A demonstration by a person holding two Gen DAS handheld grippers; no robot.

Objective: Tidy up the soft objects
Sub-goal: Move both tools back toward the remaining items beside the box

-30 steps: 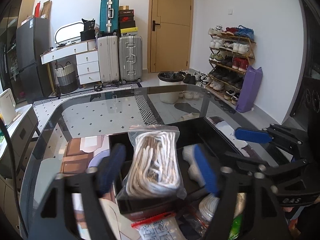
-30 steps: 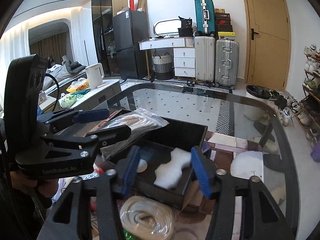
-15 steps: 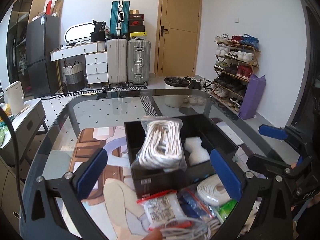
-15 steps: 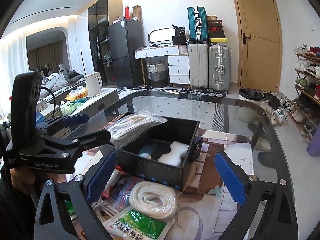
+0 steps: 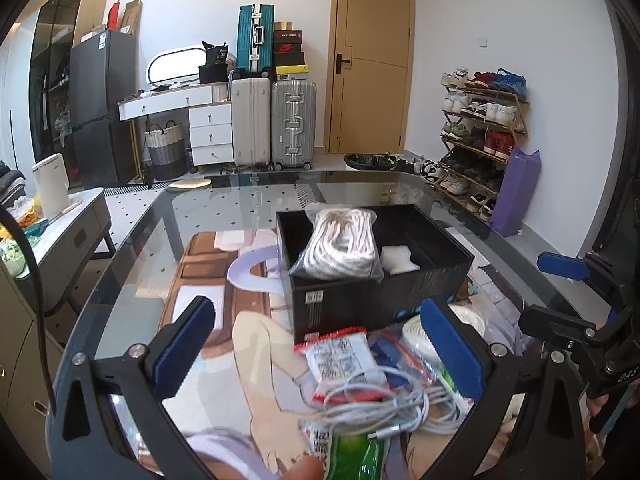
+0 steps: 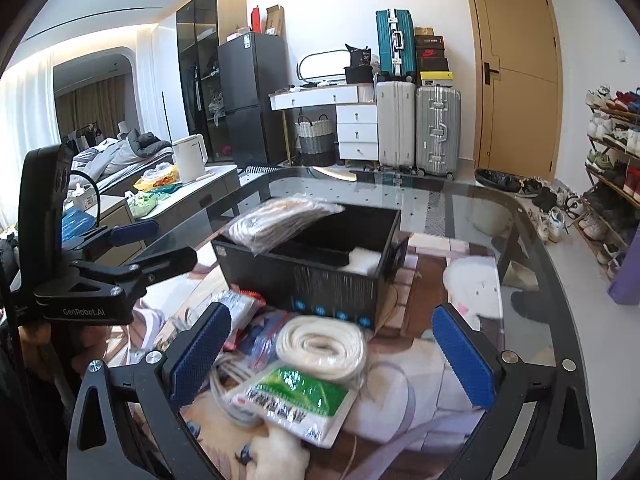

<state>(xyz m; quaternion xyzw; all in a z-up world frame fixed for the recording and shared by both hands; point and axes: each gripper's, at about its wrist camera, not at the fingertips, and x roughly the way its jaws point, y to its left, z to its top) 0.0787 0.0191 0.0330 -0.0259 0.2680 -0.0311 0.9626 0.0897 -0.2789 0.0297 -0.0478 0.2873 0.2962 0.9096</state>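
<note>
Bagged rope [image 5: 340,246] fills box's [image 5: 376,300] left, right half open

The green packet [image 5: 354,458] is cut off by the bottom edge of the left wrist view. The bagged rope [image 6: 276,220] is motion-blurred, and the black box [image 6: 320,276] wall hides most of the white foam piece [image 6: 366,260].
</note>
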